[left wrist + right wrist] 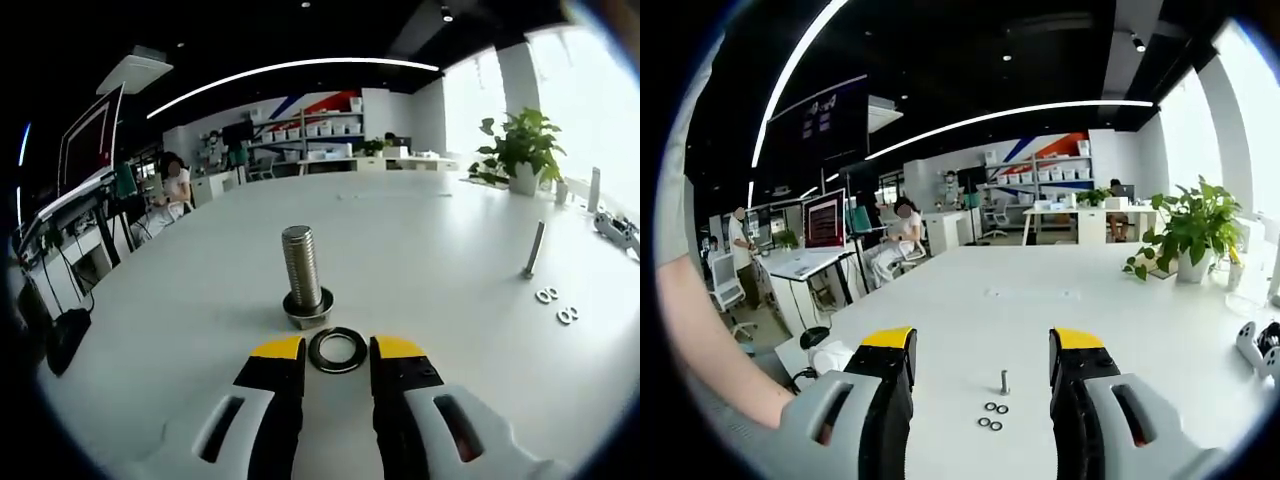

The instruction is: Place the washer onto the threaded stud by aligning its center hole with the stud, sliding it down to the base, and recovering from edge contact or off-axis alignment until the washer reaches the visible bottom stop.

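Your left gripper [337, 348] brackets the washer [337, 350] low-center with parted jaws, ready to lift it onto the threaded stud [303, 272]; your right gripper [983, 350] is released, holding 0 parts.

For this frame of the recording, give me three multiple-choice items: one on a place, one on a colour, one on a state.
1. Where does the washer lie?
A. Flat on the table between the left claw's tips
B. Threaded on the stud
C. Beside the potted plant

2. What colour are the tips of the right claw?
A. Red
B. Yellow
C. Blue

3. How does the threaded stud stand?
A. Lying on its side
B. Held in a claw
C. Upright on the table

Answers: 1 A, the ring rests on the tabletop just in front of the stud, between the open tips. 2 B, both tips are capped yellow. 3 C, it rises from its base with nothing gripping it.
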`<state>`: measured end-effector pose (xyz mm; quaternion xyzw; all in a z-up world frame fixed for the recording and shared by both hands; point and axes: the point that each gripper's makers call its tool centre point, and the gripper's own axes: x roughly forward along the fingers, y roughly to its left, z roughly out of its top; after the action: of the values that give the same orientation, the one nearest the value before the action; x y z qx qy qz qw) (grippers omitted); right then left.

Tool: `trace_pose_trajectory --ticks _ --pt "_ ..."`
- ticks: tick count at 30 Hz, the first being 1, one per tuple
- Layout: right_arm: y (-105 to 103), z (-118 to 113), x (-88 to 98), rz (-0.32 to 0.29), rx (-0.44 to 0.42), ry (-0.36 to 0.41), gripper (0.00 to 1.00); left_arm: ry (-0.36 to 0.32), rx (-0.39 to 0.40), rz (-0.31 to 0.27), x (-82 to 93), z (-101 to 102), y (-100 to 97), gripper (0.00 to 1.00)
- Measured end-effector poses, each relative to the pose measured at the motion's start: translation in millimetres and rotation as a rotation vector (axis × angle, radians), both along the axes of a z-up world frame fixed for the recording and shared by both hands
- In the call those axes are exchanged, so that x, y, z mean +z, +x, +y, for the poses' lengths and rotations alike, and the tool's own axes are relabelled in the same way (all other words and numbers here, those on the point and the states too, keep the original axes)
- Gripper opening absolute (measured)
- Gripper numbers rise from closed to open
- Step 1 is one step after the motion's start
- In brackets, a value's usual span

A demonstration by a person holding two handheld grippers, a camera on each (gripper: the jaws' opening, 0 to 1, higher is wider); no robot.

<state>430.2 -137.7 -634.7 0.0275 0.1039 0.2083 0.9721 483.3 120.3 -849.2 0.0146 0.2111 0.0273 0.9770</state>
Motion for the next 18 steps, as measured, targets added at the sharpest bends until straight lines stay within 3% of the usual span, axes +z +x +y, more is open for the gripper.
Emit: trace_pose_trajectory --ticks 18 --pt "0.9 -1.1 -1.3 0.009 -0.005 0.014 0.56 -0.009 0.036 -0.023 0.6 0.6 -1.0 0.22"
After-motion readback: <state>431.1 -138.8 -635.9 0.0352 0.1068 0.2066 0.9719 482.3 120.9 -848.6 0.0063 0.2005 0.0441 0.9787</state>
